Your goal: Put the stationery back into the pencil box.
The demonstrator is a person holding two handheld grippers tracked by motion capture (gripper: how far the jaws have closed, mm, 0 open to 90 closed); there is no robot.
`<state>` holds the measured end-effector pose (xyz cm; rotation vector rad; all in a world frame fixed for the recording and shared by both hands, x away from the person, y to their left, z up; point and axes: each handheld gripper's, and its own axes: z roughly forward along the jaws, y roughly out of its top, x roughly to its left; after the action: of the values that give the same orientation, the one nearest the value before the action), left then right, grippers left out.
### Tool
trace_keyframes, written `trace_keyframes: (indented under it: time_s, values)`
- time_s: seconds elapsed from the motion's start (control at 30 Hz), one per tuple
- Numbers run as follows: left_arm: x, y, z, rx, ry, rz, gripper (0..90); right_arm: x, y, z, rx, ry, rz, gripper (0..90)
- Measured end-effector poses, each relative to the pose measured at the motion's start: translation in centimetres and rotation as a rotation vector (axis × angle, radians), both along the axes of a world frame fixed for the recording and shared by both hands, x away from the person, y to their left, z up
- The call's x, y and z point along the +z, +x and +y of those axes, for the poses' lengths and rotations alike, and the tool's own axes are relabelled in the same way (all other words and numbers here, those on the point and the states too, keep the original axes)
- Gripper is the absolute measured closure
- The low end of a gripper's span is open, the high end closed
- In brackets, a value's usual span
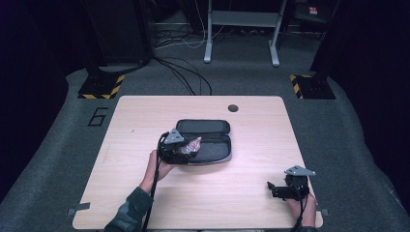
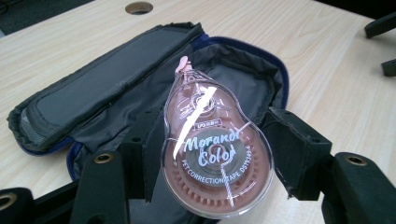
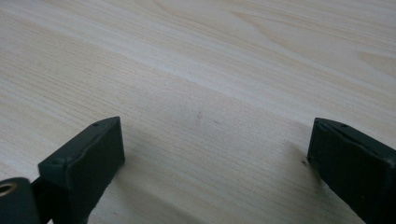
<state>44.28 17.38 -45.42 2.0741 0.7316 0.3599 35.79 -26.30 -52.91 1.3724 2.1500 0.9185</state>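
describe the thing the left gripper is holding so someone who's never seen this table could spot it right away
Start at the wooden table and find the open dark pencil case near its middle. At the case's left end, the left gripper holds a correction tape dispenser over the lining. It is the one clear, pear-shaped pink shell there, labelled Morandi Color, with a toothed wheel inside.

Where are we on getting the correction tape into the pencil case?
Done: the pencil case lies unzipped and open on the table. In hand: the left tongs are shut on the correction tape and hold it over the open compartment, not yet released. Left: set it inside, let go, and probably zip the case shut. The right tongs sit open and idle near the table's front right corner.
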Motion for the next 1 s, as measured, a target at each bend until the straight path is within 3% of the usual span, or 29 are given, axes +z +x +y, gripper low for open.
trace_keyframes:
  time_s: [0.17, 0.47, 0.6, 0.87, 1.0]
  values:
    - [-1.0, 0.9, -0.5, -0.006, 0.019, 0.026, 39.4, 0.0, 0.0, 0.0, 0.0, 0.0, 0.0, 3.3]
    - [-2.1, 2.5, -1.6, -0.007, 0.05, 0.037, 39.3, 0.0, 0.0, 0.0, 0.0, 0.0, 0.0, 3.3]
    - [-2.6, 3.0, -1.9, -0.013, 0.084, 0.06, 39.3, 0.0, 0.0, 0.0, 0.0, 0.0, 0.001, 3.3]
    - [-3.5, 3.8, -2.4, -0.007, 0.098, 0.077, 39.3, 0.0, 0.0, 0.0, 0.0, 0.0, 0.0, 3.3]
    - [-3.6, 4.0, -2.7, -0.015, 0.125, 0.092, 39.3, 0.0, 0.0, 0.0, 0.0, 0.0, 0.0, 3.3]
